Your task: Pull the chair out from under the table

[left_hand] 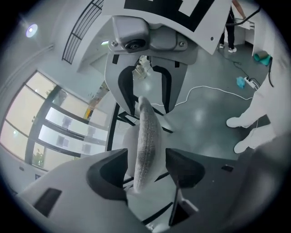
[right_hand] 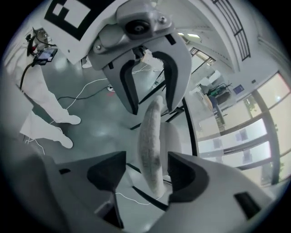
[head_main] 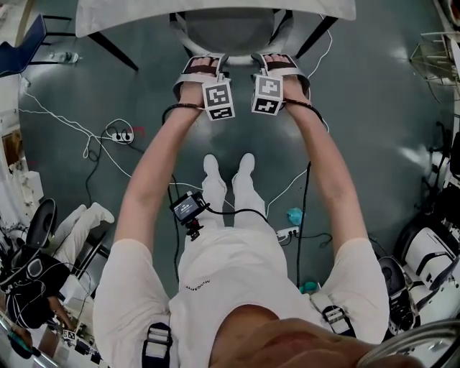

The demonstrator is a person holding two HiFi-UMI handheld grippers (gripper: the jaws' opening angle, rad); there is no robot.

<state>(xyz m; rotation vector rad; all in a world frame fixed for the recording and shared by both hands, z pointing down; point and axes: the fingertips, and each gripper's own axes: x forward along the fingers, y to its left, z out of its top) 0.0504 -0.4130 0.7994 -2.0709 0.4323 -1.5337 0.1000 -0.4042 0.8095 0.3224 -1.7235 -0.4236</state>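
Note:
The chair (head_main: 228, 32) has a grey seat and backrest and stands tucked under the white table (head_main: 215, 8) at the top of the head view. My left gripper (head_main: 202, 65) and right gripper (head_main: 281, 63) sit side by side over the top of its backrest. In the left gripper view the padded grey backrest edge (left_hand: 146, 136) runs between the jaws of the left gripper (left_hand: 146, 169), with a gap on each side. In the right gripper view the same edge (right_hand: 151, 136) stands between the open jaws of the right gripper (right_hand: 148, 173), untouched.
The table's black legs (head_main: 111, 49) splay out on both sides of the chair. White cables and a power strip (head_main: 123, 134) lie on the grey floor to the left. Another strip (head_main: 287, 232) and a teal object (head_main: 295, 215) lie right of my feet. A seated person (head_main: 72, 230) and equipment line the sides.

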